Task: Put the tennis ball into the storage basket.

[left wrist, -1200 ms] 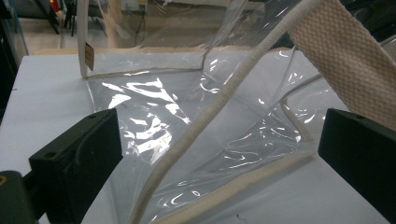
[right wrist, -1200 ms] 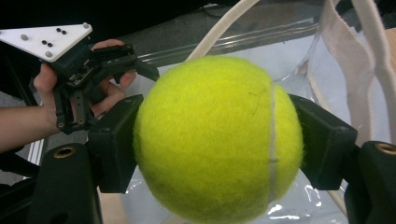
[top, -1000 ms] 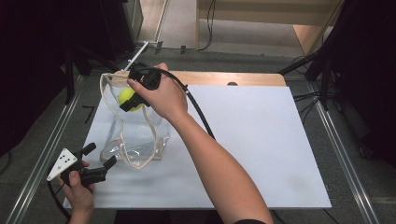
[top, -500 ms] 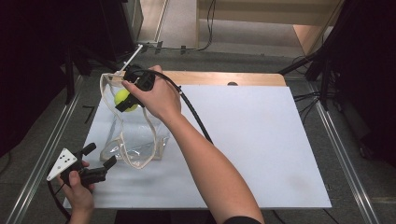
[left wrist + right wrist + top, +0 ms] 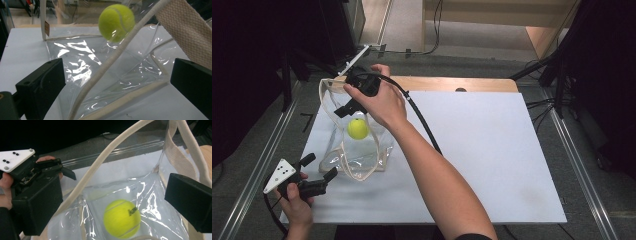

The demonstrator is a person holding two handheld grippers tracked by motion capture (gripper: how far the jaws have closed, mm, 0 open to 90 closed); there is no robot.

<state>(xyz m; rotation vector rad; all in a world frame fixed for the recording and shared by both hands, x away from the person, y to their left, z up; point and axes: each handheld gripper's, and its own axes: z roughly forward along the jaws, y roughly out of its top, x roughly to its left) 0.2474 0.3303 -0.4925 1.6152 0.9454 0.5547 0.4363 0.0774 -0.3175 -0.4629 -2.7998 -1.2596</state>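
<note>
A clear plastic tote bag (image 5: 362, 162) with cream webbing trim stands on the white table, its mouth held up at the far left. A yellow tennis ball (image 5: 357, 128) is inside it, slightly blurred, just below my right gripper (image 5: 349, 107). That gripper is open above the bag mouth. In the right gripper view, the ball (image 5: 122, 218) lies between and beyond its jaws, under the cream handle (image 5: 100, 167). My left gripper (image 5: 319, 167) is open by the bag's near corner. In the left gripper view, the ball (image 5: 116, 22) shows through the plastic (image 5: 100, 75).
The white table top (image 5: 502, 150) stretches wide to the right. A wooden strip (image 5: 452, 84) runs along its far edge. Metal rails flank both sides. The right gripper's black cable (image 5: 424, 125) trails along the forearm. Dark equipment stands at the far left.
The right gripper held the ball at the bag mouth; its jaws have now opened and the ball has dropped lower into the bag. The left gripper has stayed put.
</note>
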